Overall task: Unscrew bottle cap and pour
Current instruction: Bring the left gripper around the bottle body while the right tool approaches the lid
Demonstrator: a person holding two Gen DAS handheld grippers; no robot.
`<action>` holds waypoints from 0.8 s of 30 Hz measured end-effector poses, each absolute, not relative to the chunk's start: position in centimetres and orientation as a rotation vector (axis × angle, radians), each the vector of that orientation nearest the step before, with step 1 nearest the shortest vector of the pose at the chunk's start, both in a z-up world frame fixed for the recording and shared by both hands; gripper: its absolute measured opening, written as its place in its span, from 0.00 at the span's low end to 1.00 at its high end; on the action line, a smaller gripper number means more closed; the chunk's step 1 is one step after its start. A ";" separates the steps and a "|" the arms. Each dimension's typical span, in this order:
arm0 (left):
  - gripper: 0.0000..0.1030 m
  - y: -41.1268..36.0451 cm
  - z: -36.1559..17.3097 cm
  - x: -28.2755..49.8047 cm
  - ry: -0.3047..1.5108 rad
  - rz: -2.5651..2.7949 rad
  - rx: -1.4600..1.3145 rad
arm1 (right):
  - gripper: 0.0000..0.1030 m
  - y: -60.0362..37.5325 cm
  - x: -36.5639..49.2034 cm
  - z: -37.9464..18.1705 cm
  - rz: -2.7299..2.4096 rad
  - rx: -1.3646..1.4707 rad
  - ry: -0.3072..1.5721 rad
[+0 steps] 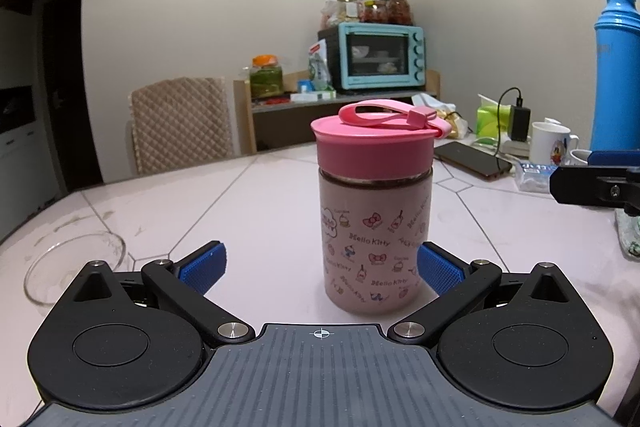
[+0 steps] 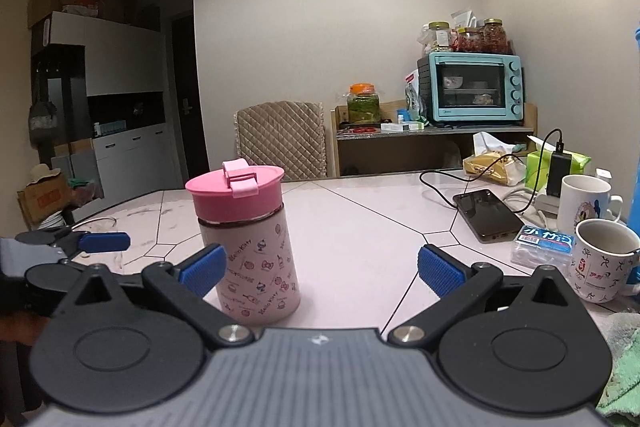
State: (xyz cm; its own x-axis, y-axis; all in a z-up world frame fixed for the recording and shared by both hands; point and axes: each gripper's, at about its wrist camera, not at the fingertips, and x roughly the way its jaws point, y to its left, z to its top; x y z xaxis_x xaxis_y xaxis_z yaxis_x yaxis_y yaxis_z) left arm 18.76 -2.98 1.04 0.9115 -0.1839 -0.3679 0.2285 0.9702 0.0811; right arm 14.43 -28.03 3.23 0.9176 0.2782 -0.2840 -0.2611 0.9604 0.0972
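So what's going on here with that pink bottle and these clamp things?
A person holds a hand-held gripper in each hand. The left hand-held gripper and the right hand-held gripper are both open, close to a pink bottle standing upright on the table. Its pink cap is on. Nothing is gripped; a glass bowl waits nearby.

A teal toaster oven (image 2: 472, 89) stood on a wooden shelf (image 2: 432, 137) against the far wall, with glass jars (image 2: 468, 37) on top of it. A quilted chair back (image 2: 280, 139) stood beside the shelf. On the pale table (image 2: 360, 227) lay a dark phone (image 2: 486, 215), cabled to a charger (image 2: 558, 169). Two printed mugs (image 2: 600, 263) stood near the right edge, a small blue-labelled box (image 2: 542, 247) just beside them.
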 end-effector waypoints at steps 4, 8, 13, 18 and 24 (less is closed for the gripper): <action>1.00 -3.0 0.9 19.4 0.377 -0.223 0.143 | 1.00 -28.1 14.6 3.5 0.289 0.061 0.291; 1.00 -3.0 0.9 19.8 0.377 -0.230 0.149 | 1.00 -27.9 15.0 3.7 0.301 0.063 0.289; 1.00 -3.1 0.9 20.1 0.380 -0.234 0.152 | 1.00 -27.7 15.4 3.6 0.320 0.062 0.293; 1.00 -3.0 0.8 20.1 0.380 -0.236 0.151 | 1.00 -27.5 15.8 3.6 0.334 0.058 0.293; 1.00 -3.2 0.7 20.6 0.385 -0.243 0.159 | 1.00 -27.5 15.9 3.7 0.365 0.065 0.279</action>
State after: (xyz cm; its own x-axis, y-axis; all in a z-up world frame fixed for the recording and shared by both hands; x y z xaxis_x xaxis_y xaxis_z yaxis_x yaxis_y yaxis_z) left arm 20.57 -3.17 0.66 0.8983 -0.2034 -0.3894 0.2634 0.9587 0.1071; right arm 15.92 -27.53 3.69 0.8964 0.3612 -0.2570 -0.3434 0.9324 0.1124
